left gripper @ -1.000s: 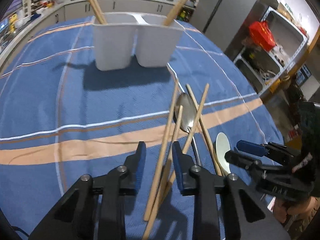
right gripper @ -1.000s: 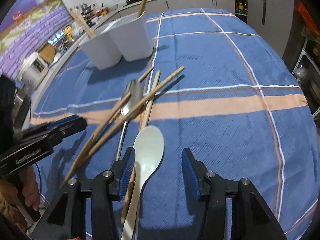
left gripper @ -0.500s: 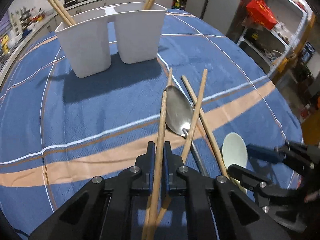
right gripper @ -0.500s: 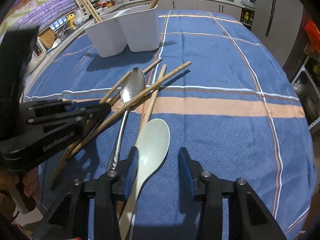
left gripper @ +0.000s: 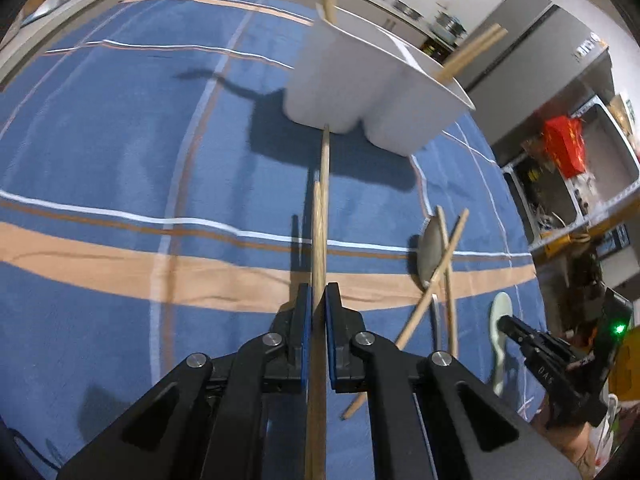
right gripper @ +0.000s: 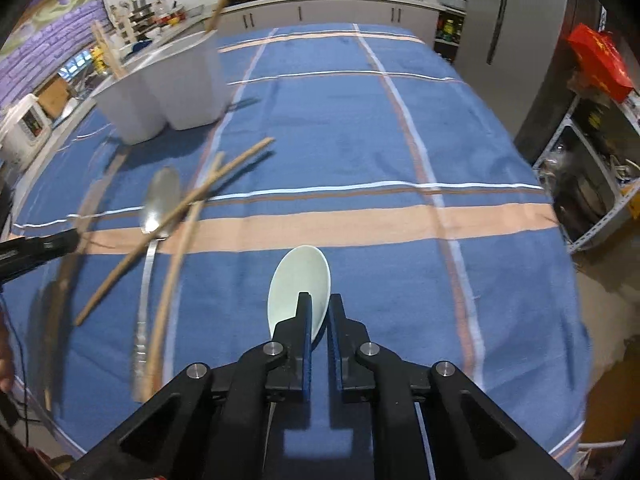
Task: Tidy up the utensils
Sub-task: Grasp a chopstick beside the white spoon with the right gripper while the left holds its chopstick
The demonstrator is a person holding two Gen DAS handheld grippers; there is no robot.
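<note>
Left fingers (left gripper: 315,312) shut on light, stiff chopsticks (left gripper: 320,216) mid-length above the bench (left gripper: 100,152); right fingers (right gripper: 318,320), just closed, pinching the smooth, maybe brittle spoon (right gripper: 298,276) at its neck.

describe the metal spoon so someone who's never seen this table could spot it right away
Start at the white two-part holder on the blue striped tablecloth. In front of it lies a small heap of utensils, with two wooden chopsticks crossed over the metal spoon. It is the only shiny silver thing there; the other spoon is pale and matte, and sits in the right gripper.
</note>
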